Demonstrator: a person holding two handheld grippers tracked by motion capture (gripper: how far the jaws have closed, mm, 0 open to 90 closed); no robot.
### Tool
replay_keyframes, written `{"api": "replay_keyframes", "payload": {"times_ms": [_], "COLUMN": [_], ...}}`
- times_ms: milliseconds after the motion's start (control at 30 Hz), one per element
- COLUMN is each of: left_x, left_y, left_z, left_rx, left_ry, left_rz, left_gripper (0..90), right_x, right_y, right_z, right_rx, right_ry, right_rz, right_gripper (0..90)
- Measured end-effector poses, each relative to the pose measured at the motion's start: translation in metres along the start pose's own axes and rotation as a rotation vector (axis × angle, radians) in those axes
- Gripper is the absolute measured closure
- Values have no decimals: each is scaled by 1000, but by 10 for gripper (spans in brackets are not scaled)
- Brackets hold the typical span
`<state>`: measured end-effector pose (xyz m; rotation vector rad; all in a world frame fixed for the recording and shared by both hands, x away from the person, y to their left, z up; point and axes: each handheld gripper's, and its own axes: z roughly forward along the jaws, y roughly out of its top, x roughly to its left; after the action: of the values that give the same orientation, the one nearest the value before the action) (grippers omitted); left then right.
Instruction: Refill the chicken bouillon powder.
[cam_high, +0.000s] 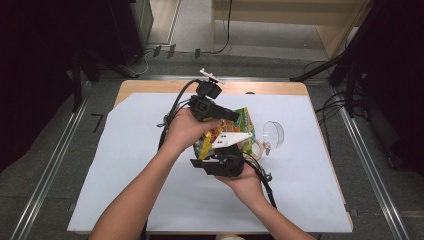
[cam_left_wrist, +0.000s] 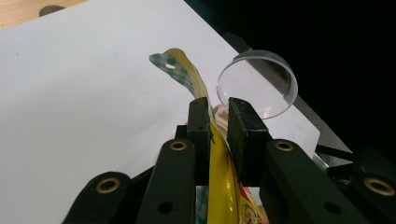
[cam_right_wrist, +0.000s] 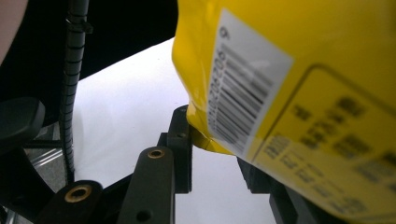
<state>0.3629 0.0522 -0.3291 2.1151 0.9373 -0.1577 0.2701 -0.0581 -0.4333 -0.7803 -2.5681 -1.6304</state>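
2 grippers are clamped on 1 yellow snack bag (cam_high: 240, 131), which is held above the middle of a white-covered table (cam_high: 125, 165). The left gripper (cam_left_wrist: 218, 112) is seen from its own view with its jaws narrowed onto the bag's top seam, the thin crimped edge being pinched flat between the pads (cam_left_wrist: 243, 135). The right gripper (cam_right_wrist: 212, 144) is shut on a lower corner of the same bag, where a barcode label (cam_right_wrist: 243, 93) is turned toward its camera. In the high view the left gripper (cam_high: 212, 107) is shown at the far end of the bag and the right gripper (cam_high: 225, 162) at the near end, so the bag's long axis is judged to run away from the person, stretched between the 2 grips. A clear cup (cam_left_wrist: 259, 84) is lying on its side just right of the bag, apart from it, with its open mouth turned toward the bag. The opening of the bag is judged to be the work in hand; any tear would have to be started at the top seam, already held by the left gripper, with the right as anchor
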Motion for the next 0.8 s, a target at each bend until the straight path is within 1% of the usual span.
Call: {"api": "replay_keyframes", "payload": {"times_ms": [100, 267, 400, 500, 633, 700, 800], "left_x": [0, -3, -11, -12, -12, -11, -12], "left_y": [0, 0, 0, 0, 0, 0, 0], "left_z": [1, 0, -3, -3, -2, -2, -1], "left_rx": [-1, -2, -4, 3, -1, -1, 0], "left_ry": [0, 0, 19, 18, 14, 7, 4], "left_rz": [3, 4, 33, 33, 30, 20, 17], "left_gripper": [798, 799, 798, 798, 798, 803, 805], "right_x": [-2, -1, 1, -1, -1, -2, -2], "right_y": [-1, -1, 0, -1, -1, -2, -3], "right_z": [1, 0, 0, 1, 1, 1, 1], "right_rx": [11, 8, -8, -5, -5, -4, -5], "right_ry": [-1, -2, 4, 8, 5, 2, 0], "right_rz": [5, 7, 3, 15, 15, 15, 11], "right_gripper": [705, 706, 708, 709, 710, 711, 712]}}
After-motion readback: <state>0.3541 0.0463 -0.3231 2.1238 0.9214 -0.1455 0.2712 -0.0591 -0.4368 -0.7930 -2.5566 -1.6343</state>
